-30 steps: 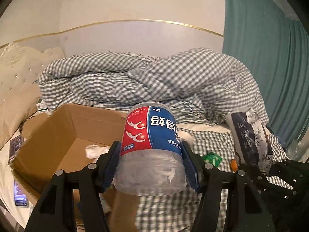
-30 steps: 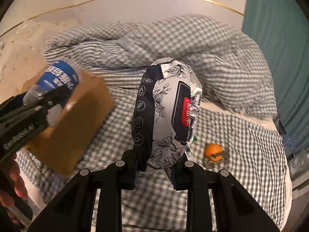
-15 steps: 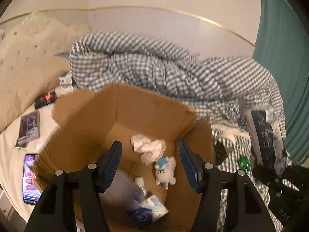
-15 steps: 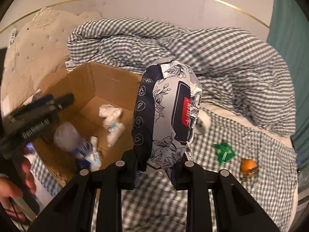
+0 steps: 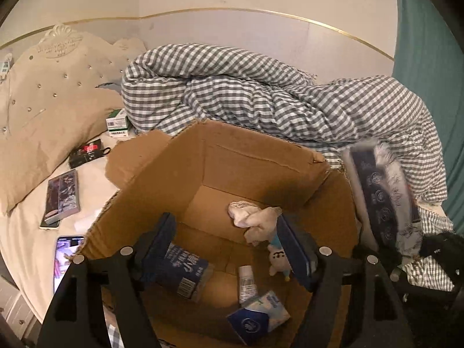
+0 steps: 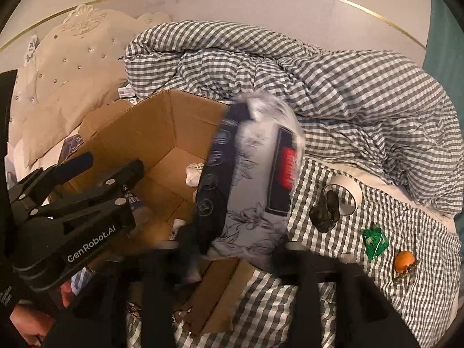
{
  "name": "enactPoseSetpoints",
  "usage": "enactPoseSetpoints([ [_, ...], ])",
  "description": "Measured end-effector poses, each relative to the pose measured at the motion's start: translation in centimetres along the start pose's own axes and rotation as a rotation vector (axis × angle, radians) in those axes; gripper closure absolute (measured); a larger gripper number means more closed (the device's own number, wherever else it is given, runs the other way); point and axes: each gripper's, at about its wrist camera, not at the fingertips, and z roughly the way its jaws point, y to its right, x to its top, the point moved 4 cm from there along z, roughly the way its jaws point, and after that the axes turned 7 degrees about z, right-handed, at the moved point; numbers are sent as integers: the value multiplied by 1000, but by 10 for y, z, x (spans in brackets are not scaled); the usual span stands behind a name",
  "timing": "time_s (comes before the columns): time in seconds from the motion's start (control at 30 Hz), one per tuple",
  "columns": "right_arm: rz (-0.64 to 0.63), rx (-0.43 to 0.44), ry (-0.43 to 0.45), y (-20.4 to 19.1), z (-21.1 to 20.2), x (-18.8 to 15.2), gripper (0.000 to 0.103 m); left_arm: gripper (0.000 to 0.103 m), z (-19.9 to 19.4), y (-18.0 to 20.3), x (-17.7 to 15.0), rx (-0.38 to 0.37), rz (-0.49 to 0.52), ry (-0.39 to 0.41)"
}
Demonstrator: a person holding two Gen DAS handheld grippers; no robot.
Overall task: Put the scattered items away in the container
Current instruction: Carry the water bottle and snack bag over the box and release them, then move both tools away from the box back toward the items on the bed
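Observation:
The open cardboard box (image 5: 261, 156) sits on the bed. Inside lie the clear jar with the blue label (image 5: 182, 269), a crumpled cloth (image 5: 252, 220), a small plush toy (image 5: 278, 261), a white tube (image 5: 246, 284) and a blue tissue pack (image 5: 258, 319). My left gripper (image 5: 229, 246) is open and empty above the box. In the right wrist view the floral wipes pack (image 6: 255, 179) is blurred and tilted over the box's right rim (image 6: 200, 101); my right gripper (image 6: 229, 249) has its fingers spread wide below the pack. The pack also shows in the left wrist view (image 5: 380, 197).
On the checked sheet right of the box lie a tape roll (image 6: 348, 191), a dark crumpled item (image 6: 324, 211), a green wrapper (image 6: 375, 240) and an orange (image 6: 404, 261). A bunched checked duvet (image 5: 261, 87) lies behind. Phones and booklets (image 5: 62, 197) lie left of the box.
The left gripper opened and the jar fell into the box. The right gripper carried the wipes pack left to the box rim and its fingers have spread; the pack is now blurred, tipping.

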Motion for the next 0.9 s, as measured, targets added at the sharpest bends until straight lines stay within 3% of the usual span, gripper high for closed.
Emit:
enactPoseSetpoints([
  [0.03, 1, -16, 14, 2, -2, 0, 26, 27, 1, -2, 0, -4, -7, -3],
  [0.1, 13, 13, 34, 4, -5, -1, 19, 27, 2, -4, -1, -10, -15, -8],
  [0.37, 43, 11, 35, 22, -10, -6, 19, 27, 2, 15, -1, -14, 29, -12],
  [0.47, 70, 17, 33, 33, -13, -9, 19, 18, -4, 27, 2, -14, 32, -5],
  [0.6, 79, -5, 30, 55, -21, -16, 19, 14, -15, 51, 6, -29, 67, 21],
  [0.9, 205, -96, 26, 166, -36, -44, 19, 4, -30, 144, 0, -86, 196, 60],
])
